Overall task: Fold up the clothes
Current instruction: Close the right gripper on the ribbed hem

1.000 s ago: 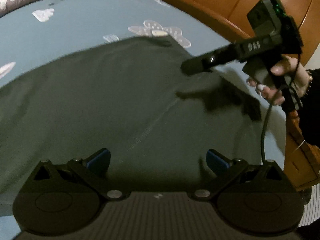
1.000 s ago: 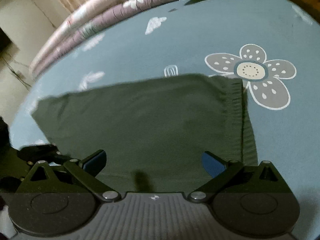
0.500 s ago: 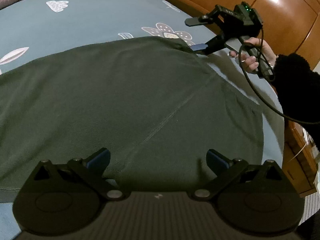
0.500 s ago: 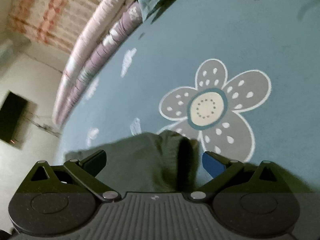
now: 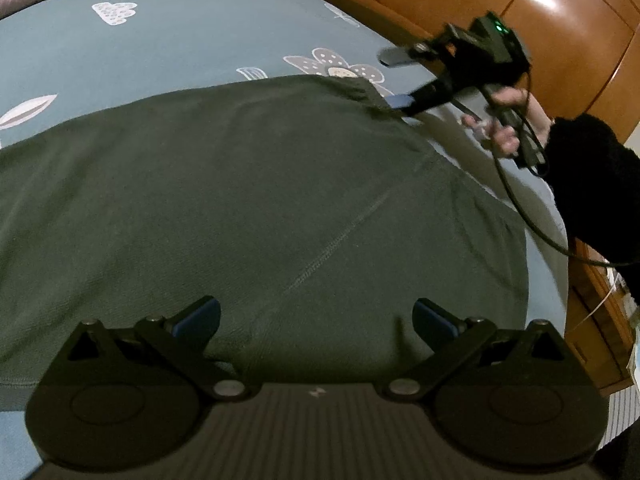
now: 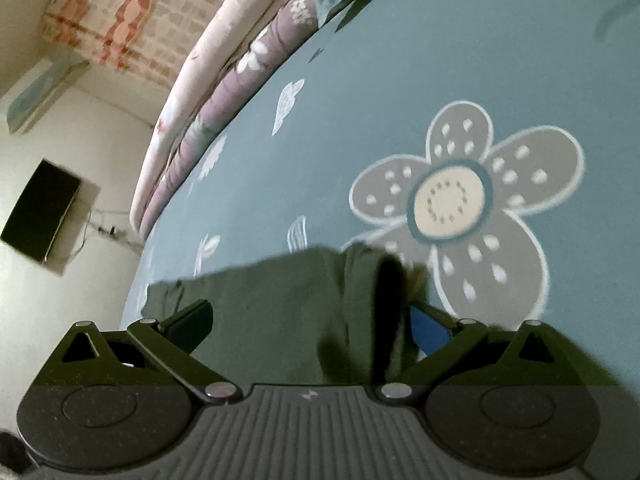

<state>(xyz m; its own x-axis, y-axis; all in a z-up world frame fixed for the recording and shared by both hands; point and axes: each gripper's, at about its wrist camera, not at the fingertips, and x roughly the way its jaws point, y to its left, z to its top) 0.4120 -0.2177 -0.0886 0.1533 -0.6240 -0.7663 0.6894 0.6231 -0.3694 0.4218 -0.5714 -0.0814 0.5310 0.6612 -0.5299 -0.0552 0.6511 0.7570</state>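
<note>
Dark green knit garment [image 5: 260, 208] lies spread flat across the blue sheet [image 5: 168, 52], seam line running diagonally, ribbed band at the far corner.

Left wrist view: left gripper [image 5: 316, 320] hangs over the near hem, jaws wide apart, nothing between them, blue pads [image 5: 200, 316] clear of the cloth. Right gripper [image 5: 396, 80], held in the person's hand [image 5: 508, 120], sits at the far corner by the flower print [image 5: 336, 68]. One finger looks low at the cloth edge, the other raised. Fabric is soft, matte, mostly smooth with a few shallow wrinkles near that corner. Glossy wooden bed frame [image 5: 540, 40] curves along the right.

Risk here: left has no hold yet, so if the right lifts alone the fold will likely skew and drag the near hem.

Right wrist view: right gripper [image 6: 310, 322] jaws are wide apart, and the ribbed corner of the garment [image 6: 360, 280] is bunched between them, against the right pad [image 6: 430, 330]. Not clamped as far as I can tell. Image is motion-blurred.

Risk: closing on a bunched edge may catch several layers or the sheet underneath, or the pad may slip off the thick rib. Piled quilts [image 6: 224, 64] are well apart, no obstruction.
</note>
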